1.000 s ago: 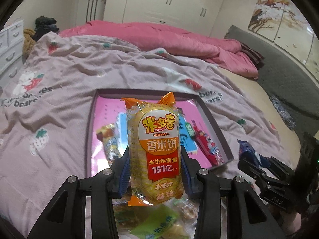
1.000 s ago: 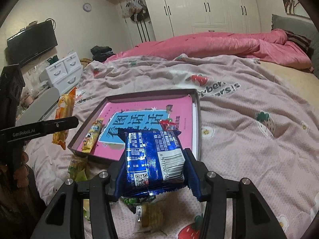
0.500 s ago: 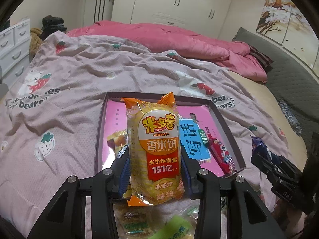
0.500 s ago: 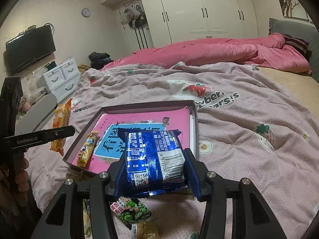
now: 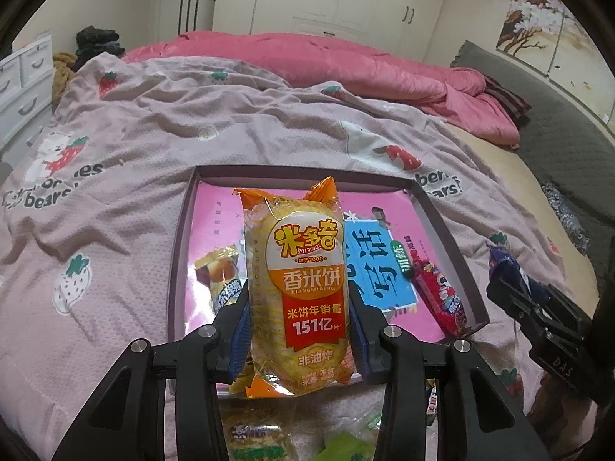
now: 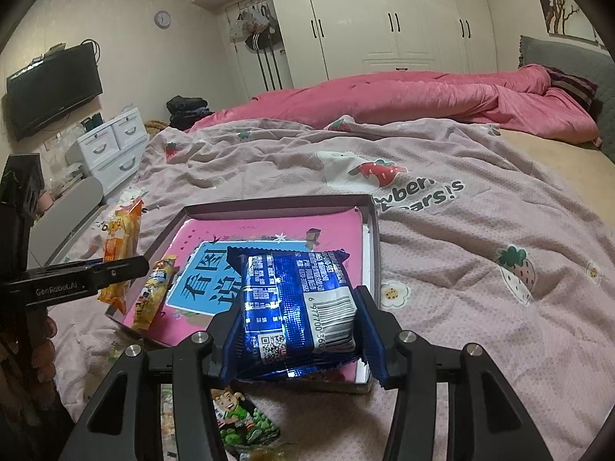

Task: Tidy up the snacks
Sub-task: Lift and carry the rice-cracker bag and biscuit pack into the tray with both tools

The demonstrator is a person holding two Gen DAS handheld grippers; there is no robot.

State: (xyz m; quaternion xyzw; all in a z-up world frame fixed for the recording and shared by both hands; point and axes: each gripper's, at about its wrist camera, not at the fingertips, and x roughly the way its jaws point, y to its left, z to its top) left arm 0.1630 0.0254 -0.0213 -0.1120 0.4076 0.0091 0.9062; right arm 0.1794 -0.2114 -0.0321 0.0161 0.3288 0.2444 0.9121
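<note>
The orange rice cracker pack [image 5: 298, 299] stands upright between the blue pads of the left gripper [image 5: 298, 330], clamped on both sides, and hangs over the near part of the shallow box [image 5: 175, 269] that lies on the strawberry-print blanket [image 5: 115, 161]. The pack hides the middle of the box floor; only part of the blue label [image 5: 371, 265] on the pink lining shows to its right. A yellow snack bar [image 5: 221, 272] lies in the box at the left, its lower end behind the gripper's finger, and a red snack packet [image 5: 438, 296] lies along the right wall.

The right gripper [image 6: 298, 330] is closed on a blue foil packet [image 6: 298, 311], barcode side up, held over the box's near right corner and covering the red packet there. Below it a green cartoon-print packet [image 6: 242, 418] lies on the blanket, half hidden by the gripper's arm.

More wrappers at the bottom edge of the left view are cut off and blurred. A pink quilt [image 6: 423, 96] is bunched at the far side of the bed.
</note>
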